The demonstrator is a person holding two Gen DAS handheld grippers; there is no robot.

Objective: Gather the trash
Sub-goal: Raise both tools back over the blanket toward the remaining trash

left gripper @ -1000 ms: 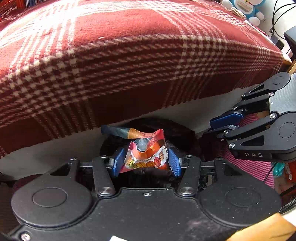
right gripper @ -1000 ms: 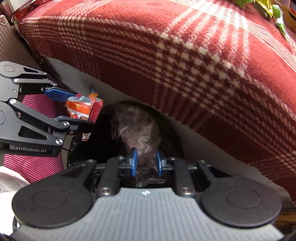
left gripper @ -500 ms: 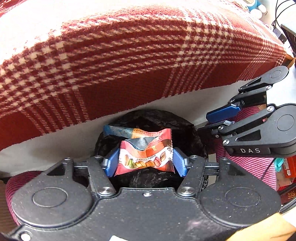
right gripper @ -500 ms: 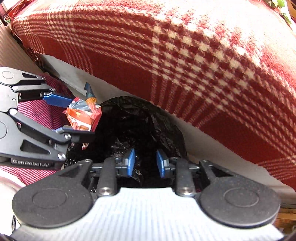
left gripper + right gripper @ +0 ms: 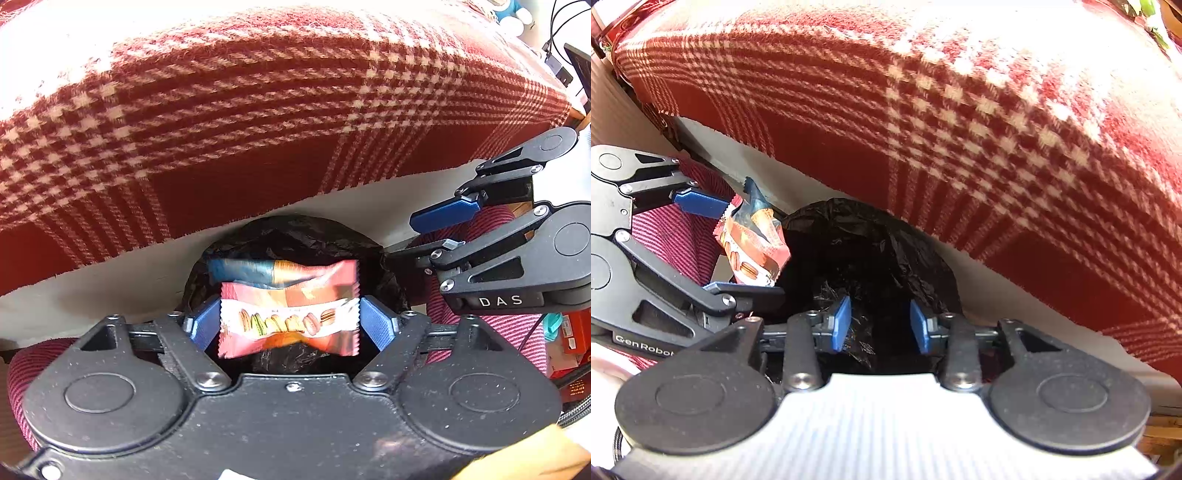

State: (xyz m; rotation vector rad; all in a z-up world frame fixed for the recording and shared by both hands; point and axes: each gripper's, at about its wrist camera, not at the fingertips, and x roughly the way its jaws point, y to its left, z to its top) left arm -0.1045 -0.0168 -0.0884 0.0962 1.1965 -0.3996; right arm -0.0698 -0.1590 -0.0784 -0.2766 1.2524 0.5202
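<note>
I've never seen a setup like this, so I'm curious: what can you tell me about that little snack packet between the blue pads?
The snack wrapper is a small crinkled foil-like packet, pink and orange-red, with a printed row of colourful macarons and zigzag-cut ends. A blue-and-orange strip shows at its top edge. It sits between the blue pads of the left gripper, whose jaws stand spread about it, so contact is unclear. It hangs over the open black trash bag, below the red plaid blanket.
</note>
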